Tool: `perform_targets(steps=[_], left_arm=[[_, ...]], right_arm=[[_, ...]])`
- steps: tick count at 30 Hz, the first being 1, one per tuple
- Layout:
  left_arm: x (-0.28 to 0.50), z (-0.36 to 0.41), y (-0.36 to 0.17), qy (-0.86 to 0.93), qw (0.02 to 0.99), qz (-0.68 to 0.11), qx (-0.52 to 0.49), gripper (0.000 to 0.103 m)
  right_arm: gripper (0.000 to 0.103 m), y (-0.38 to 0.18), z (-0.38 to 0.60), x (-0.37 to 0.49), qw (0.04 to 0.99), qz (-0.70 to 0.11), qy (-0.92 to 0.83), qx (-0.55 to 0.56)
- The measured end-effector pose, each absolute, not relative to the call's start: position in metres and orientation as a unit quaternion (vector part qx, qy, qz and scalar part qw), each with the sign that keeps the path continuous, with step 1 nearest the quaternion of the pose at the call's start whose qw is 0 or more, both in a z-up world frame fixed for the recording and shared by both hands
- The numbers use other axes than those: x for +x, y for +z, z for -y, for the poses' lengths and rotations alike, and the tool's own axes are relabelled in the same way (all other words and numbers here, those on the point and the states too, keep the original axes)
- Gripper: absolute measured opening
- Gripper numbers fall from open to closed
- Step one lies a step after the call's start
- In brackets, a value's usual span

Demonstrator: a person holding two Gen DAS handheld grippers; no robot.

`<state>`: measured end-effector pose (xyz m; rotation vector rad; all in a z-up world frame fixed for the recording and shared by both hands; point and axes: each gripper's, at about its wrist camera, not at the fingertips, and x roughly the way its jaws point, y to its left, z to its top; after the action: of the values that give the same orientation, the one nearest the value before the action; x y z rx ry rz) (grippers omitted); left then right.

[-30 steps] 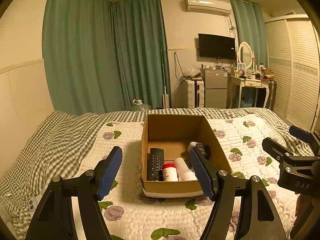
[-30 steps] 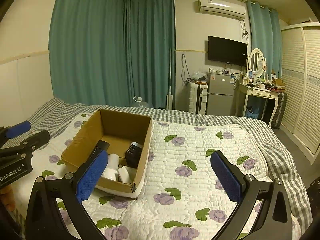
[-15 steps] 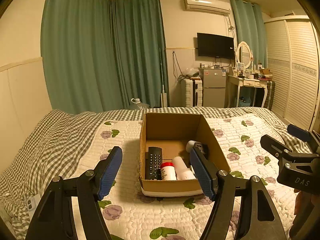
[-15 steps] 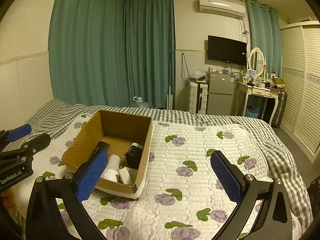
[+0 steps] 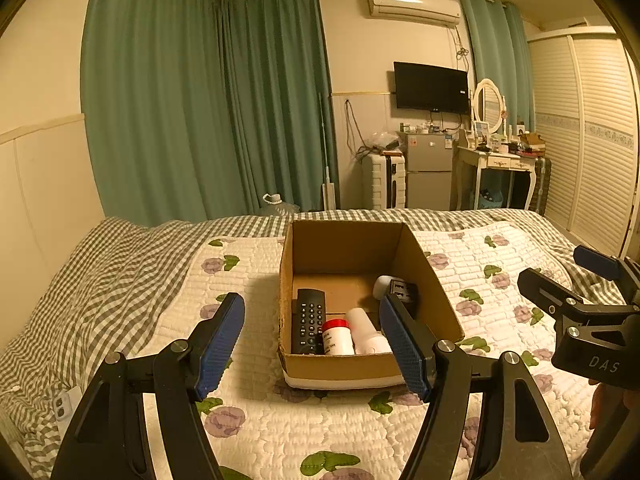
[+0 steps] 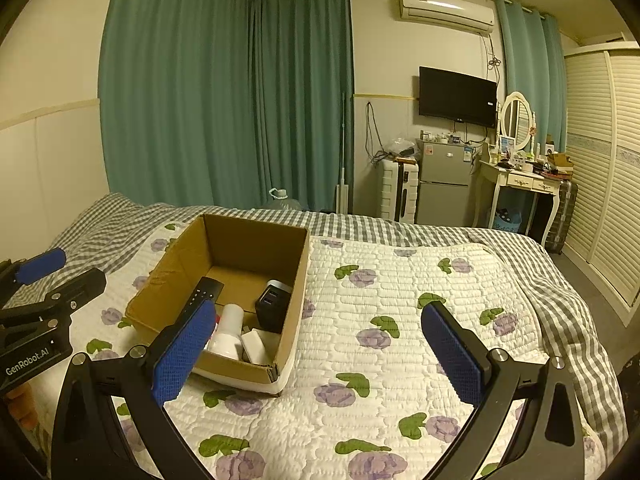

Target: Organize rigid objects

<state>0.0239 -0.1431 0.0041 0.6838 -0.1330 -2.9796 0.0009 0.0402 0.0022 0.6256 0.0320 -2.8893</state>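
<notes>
The left gripper's right blue finger pad [image 5: 404,350] is covering part of the white cylindrical bottle [image 5: 366,332] inside the brown cardboard box [image 5: 340,366]. The box's near wall is hiding the black remote control's [image 5: 307,321] lower end. Small items on the white dressing table [image 6: 524,178] are appearing too tiny to identify.

Both tools are matte black, built from flat angular struts with triangular cut-outs, and silver round-headed screws sit at each joint. The left gripper [image 5: 312,344] carries long blue pads [image 5: 404,350] with a fine knurled texture on the inner faces of its fingers; seen from the other camera, its body bears white "GenRobot.AI" lettering. The right gripper [image 6: 316,354] has the same blue textured pads [image 6: 450,356], and its housing reads "DAS" in pale letters. A sliver of bare skin, fingers [image 6: 22,404] of the left hand, shows under that lettered body.
</notes>
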Motion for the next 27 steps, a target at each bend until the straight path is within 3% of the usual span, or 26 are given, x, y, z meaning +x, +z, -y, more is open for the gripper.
perform_targets(steps=[27], left_arm=[[0.0250,0.1427,0.0042,-0.972,0.043,0.041,0.227,0.073]], right_arm=[[0.103,0.0018,-0.0403,0.0024,0.089,-0.010,-0.973,0.212]])
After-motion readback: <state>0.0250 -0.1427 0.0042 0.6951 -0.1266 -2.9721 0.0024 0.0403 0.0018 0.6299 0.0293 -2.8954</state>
